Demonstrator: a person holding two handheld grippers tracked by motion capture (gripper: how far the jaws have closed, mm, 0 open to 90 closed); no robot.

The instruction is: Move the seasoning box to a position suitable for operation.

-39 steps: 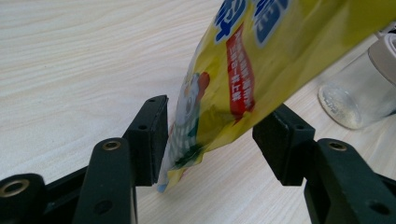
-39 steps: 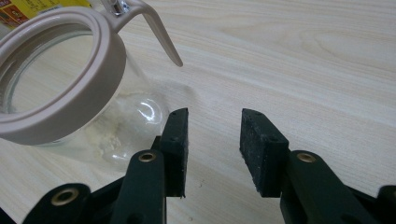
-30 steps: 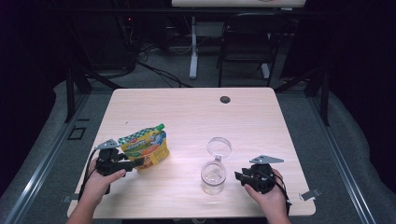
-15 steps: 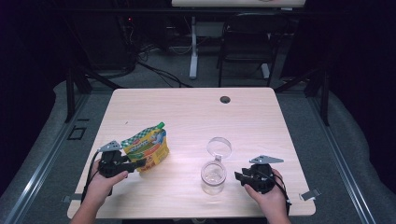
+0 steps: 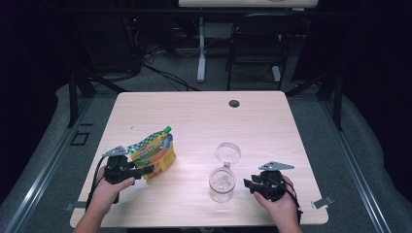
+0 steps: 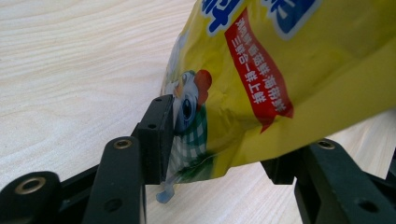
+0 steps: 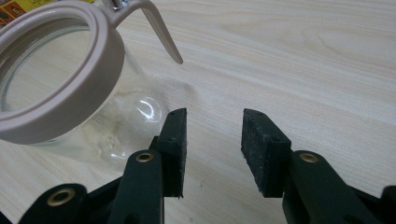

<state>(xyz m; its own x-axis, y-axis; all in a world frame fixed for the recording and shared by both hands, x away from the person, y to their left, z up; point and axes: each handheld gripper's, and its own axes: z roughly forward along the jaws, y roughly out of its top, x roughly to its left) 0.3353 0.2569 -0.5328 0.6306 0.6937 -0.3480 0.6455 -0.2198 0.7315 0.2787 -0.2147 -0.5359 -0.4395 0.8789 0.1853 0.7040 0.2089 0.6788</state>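
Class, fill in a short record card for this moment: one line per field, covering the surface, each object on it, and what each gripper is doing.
Surface: light wooden table with a round cable hole near its far edge
Pouch: yellow printed pouch with a green cap, on the left side
Jar: clear glass jar, appears empty, hinged lid swung open
Left gripper: closed on the pouch's lower edge
Right gripper: open, holding nothing, beside the jar and not touching it
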